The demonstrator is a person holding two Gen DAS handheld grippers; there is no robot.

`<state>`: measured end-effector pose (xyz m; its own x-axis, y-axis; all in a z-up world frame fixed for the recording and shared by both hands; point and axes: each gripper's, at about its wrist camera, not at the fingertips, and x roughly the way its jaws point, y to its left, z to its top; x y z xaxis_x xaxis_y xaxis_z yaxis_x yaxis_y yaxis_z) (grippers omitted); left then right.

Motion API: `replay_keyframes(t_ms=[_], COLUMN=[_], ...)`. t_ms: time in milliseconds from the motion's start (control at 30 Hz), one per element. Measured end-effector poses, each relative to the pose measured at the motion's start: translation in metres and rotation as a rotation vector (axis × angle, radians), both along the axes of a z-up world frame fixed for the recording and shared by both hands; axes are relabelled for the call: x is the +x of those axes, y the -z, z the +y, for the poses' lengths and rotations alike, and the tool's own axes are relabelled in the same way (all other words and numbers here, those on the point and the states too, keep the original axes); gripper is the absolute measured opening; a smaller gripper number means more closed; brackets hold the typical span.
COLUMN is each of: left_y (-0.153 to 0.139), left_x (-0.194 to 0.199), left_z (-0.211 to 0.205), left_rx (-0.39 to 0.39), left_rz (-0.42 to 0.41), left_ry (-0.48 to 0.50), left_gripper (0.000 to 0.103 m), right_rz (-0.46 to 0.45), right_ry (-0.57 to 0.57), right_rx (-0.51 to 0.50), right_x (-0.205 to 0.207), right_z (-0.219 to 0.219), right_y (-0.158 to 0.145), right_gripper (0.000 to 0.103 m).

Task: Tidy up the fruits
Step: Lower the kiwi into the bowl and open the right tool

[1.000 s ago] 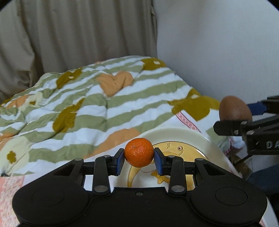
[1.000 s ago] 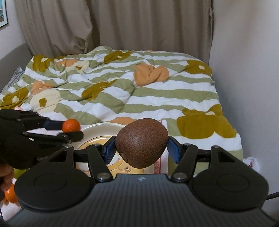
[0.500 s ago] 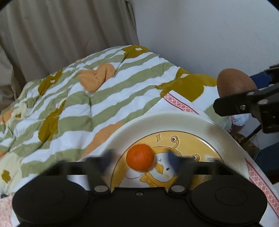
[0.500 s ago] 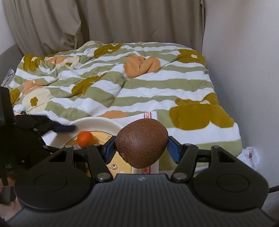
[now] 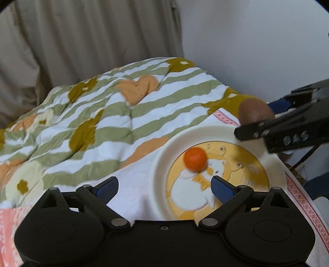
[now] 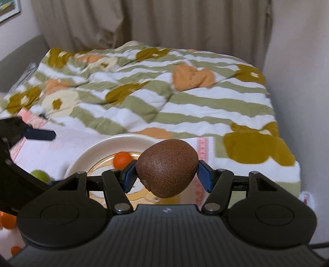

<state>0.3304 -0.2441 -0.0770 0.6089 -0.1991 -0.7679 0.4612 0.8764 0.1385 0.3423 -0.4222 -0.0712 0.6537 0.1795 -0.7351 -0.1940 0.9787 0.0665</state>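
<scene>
Brown, rough-skinned kiwi is sitting clamped in the right gripper, hovering over the near edge of the cream plate. Lowering it gently beside the orange tangerine before releasing seems wise. Left gripper is gaping wide, holding nothing.

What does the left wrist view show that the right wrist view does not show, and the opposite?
Only the left wrist view shows the left gripper from behind, wide open and empty, and the duck picture on the plate.

Only the right wrist view shows a green fruit and more orange fruit at the lower left, and a framed picture on the wall.

Both show the small orange lying on the plate, the brown kiwi clamped in the right gripper, and the striped quilt.
</scene>
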Motion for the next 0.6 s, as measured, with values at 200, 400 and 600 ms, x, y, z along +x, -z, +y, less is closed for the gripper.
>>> replay_keyframes(t_ms=[200,400,600], left_y=[-0.006,-0.008,-0.008], left_x=[-0.014,-0.03,-0.041], left_z=[0.022,0.036,0.043], left_rx=[-0.032,-0.045,-0.061], left_rz=[0.017,0.007,-0.001], left_ry=[-0.081,-0.141,-0.172], left_gripper=[0.099,0.099,0.099], right_rz=[0.026,0.026,0.032], right_ry=[-0.059,-0.085,-0.096], right_rx=[-0.036,-0.116,-0.146], right_x=[0.007,0.009,0.01], right_z=[0.024,0.037,0.044], right_y=[0.024,0.043,0.052], right_gripper=[0.077,0.077,0.081])
